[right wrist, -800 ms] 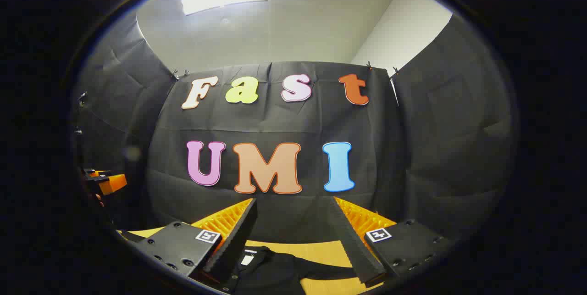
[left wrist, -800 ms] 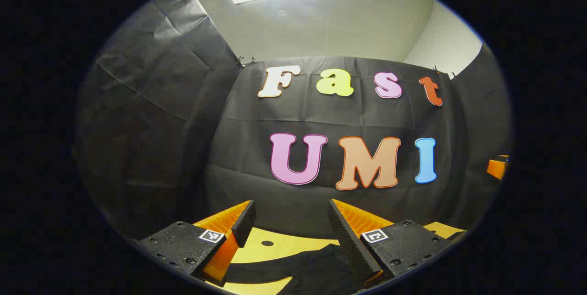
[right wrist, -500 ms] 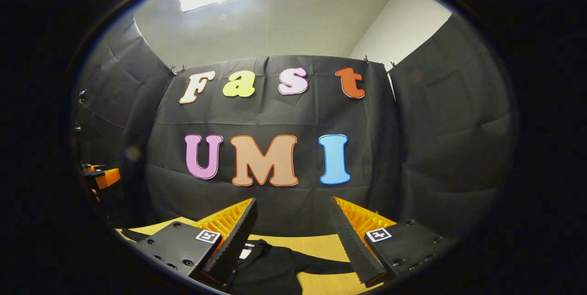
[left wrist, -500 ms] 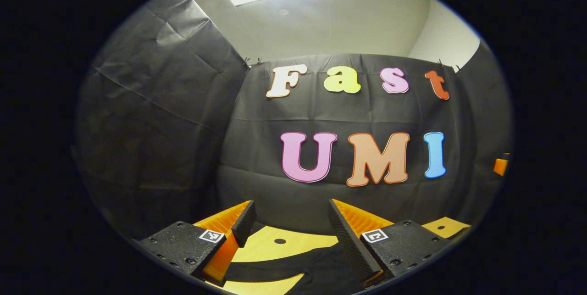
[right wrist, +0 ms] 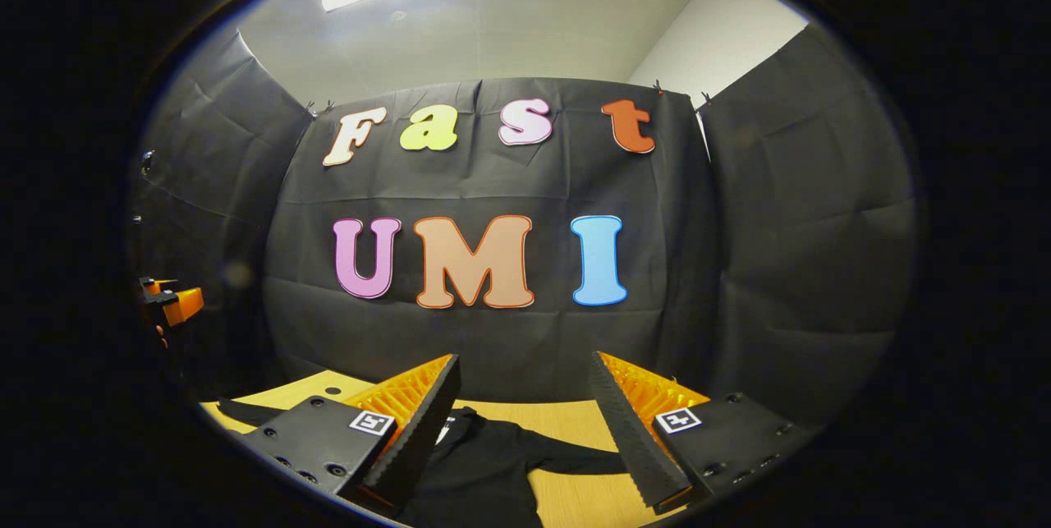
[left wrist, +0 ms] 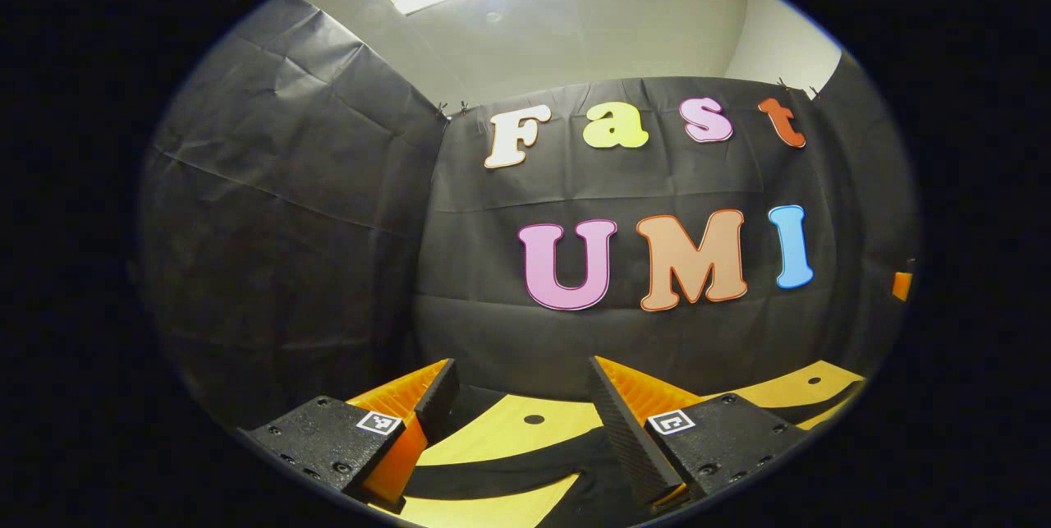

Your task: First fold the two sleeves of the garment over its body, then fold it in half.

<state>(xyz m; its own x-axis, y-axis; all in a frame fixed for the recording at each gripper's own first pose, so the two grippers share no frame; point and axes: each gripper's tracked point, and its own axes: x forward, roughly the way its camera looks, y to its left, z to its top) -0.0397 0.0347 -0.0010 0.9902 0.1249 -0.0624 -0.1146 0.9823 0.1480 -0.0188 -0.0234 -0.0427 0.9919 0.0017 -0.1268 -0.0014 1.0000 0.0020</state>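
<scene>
In the left gripper view, the left gripper [left wrist: 519,397] holds its fingers [left wrist: 438,397] wide apart with nothing between them, raised above the table [left wrist: 501,429]. A sleeve of the black garment [left wrist: 525,470] runs across the table below and ahead of the fingers, passing under the right-hand one. In the right gripper view, the right gripper [right wrist: 525,388] is likewise spread wide and holds nothing; the garment [right wrist: 484,462] lies flat on the table [right wrist: 566,495] just beyond the finger gap, its sleeve reaching toward the right-hand finger [right wrist: 628,438]. The left gripper [right wrist: 176,304] shows far off beside the left-hand finger.
</scene>
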